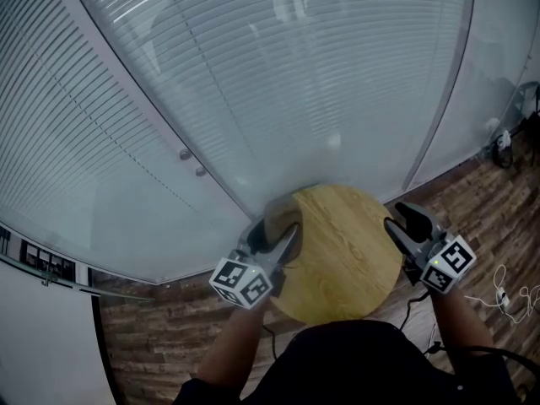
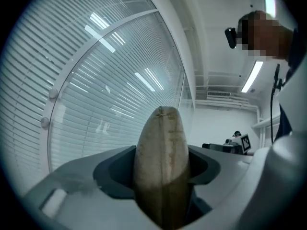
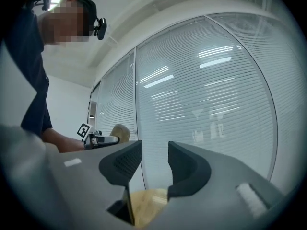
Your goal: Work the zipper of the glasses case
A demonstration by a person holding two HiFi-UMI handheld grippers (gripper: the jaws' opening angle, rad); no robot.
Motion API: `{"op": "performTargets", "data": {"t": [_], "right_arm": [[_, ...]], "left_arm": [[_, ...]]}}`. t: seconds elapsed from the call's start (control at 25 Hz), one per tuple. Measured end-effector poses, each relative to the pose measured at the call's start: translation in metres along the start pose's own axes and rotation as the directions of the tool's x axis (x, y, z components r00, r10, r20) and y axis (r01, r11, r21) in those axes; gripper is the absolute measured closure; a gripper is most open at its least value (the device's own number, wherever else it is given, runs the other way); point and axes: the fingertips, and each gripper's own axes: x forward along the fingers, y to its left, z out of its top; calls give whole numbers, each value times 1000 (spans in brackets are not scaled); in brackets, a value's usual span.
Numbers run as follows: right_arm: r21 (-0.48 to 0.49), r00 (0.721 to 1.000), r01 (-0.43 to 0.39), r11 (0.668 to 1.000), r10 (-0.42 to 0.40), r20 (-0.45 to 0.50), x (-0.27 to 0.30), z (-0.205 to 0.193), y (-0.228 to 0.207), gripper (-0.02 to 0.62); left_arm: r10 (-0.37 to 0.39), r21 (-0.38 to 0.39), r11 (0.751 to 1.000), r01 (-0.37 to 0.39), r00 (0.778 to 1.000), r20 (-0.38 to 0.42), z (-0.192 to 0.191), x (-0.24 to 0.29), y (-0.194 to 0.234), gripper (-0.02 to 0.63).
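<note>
A tan, oval glasses case (image 1: 277, 213) sits clamped between the jaws of my left gripper (image 1: 274, 230), just over the far left edge of the round wooden table (image 1: 346, 251). In the left gripper view the case (image 2: 160, 143) stands on edge, its seam running up the middle and both pads of the left gripper (image 2: 160, 169) pressing its sides. My right gripper (image 1: 401, 219) hovers at the table's right edge, apart from the case. Its jaws (image 3: 154, 152) stand open with nothing between them. From there the case (image 3: 120, 132) shows far off to the left.
A curved glass wall with horizontal blinds (image 1: 278, 83) rises right behind the table. The floor is dark wood planks (image 1: 160, 336), with white cables (image 1: 506, 298) lying at the right. My own dark-clothed body (image 1: 337, 361) is close to the table's near edge.
</note>
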Motion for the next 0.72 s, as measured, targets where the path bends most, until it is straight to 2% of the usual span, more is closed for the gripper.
{"op": "performTargets", "data": {"t": [0.12,0.2,0.32,0.48,0.6,0.72], "right_arm": [[-11,999,37,999,-37,-30,-4,-15,-12,451],[-13,997,50,999,-51,-59,-5,-28,-18,483],[5,994,62,998,-61,-90,-8,-46,-25,494],[19,990,81,997,-78,-115,-11,-68,-37,528],[49,990,91,995,-85,-110,-18,-80,-44,586],[74,991,94,993,-86,-104,-20,-81,-47,588]], "left_arm": [[45,49,998,-43,999,-31,-11,-4,5,307],[67,65,996,-63,996,-54,-21,-6,10,307],[95,72,993,-89,993,-75,-36,-12,17,307],[99,70,993,-95,994,-49,-48,-21,21,307],[106,77,992,-100,991,-78,-64,-22,18,307],[103,89,992,-95,990,-93,-64,-22,17,307]]}}
